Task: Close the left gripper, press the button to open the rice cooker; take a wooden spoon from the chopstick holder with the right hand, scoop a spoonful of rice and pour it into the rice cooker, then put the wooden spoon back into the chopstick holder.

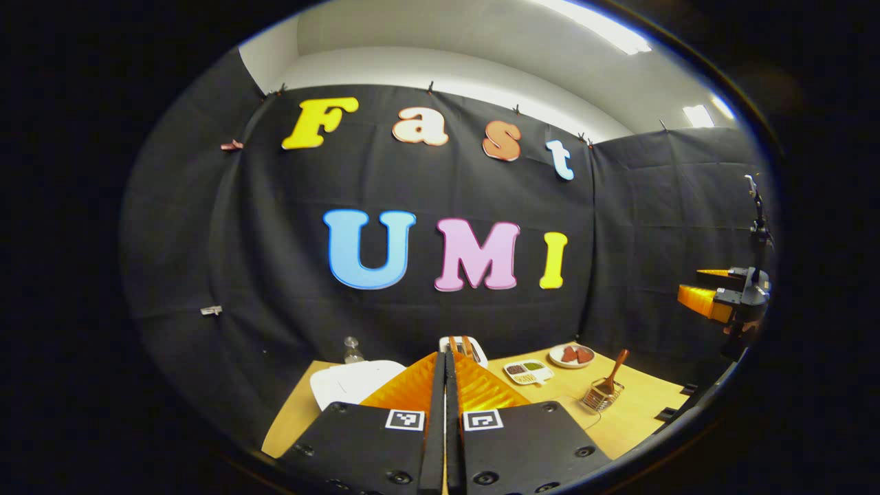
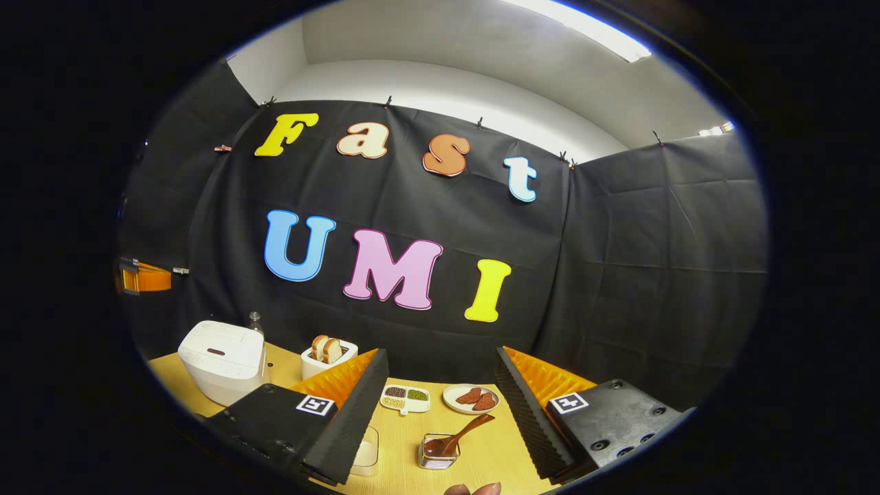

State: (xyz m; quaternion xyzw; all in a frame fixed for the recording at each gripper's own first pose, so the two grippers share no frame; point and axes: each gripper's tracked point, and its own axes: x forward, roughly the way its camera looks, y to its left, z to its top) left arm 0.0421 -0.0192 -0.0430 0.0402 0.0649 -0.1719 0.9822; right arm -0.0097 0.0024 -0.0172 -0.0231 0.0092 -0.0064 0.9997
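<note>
Left gripper (image 1: 445, 364) jaws together; right gripper (image 2: 440, 399) jaws wide. Wooden spoon (image 2: 459, 434) (light, stiff) at six o'clock: grip its handle.

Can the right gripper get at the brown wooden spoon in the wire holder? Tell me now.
Probably yes. The right gripper is open, and the brown wooden spoon stands in the wire holder between its fingers, handle leaning free with nothing covering it.

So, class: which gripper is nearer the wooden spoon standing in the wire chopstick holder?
Right. The right gripper is open just short of the wooden spoon in the wire chopstick holder; the left gripper, shut, points toward the white rice cooker.
</note>
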